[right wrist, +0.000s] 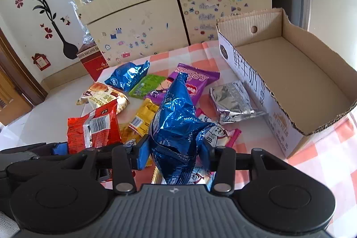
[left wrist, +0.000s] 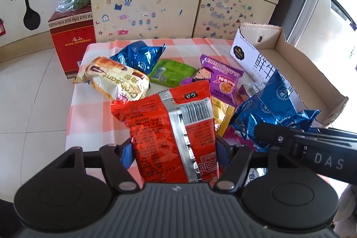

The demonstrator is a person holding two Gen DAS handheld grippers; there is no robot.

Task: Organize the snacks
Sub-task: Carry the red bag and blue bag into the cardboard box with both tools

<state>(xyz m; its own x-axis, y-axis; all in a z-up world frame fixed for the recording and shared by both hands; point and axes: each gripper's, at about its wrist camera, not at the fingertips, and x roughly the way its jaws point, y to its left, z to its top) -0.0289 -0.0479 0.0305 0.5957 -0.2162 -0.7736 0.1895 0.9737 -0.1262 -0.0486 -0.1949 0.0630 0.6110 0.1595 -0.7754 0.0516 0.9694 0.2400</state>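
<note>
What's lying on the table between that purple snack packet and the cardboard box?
A crinkled silver packet lies between the purple packet and the cardboard box, close against the box's printed side. The right wrist view shows it best.

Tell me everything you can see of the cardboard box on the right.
The cardboard box is an open-topped, shallow brown corrugated tray with ragged torn rims and a round hole in its far end wall. Its long outer side is white with printed Chinese characters. It sits on the checked cloth; the visible interior holds nothing. A silver packet lies against its printed side.
</note>
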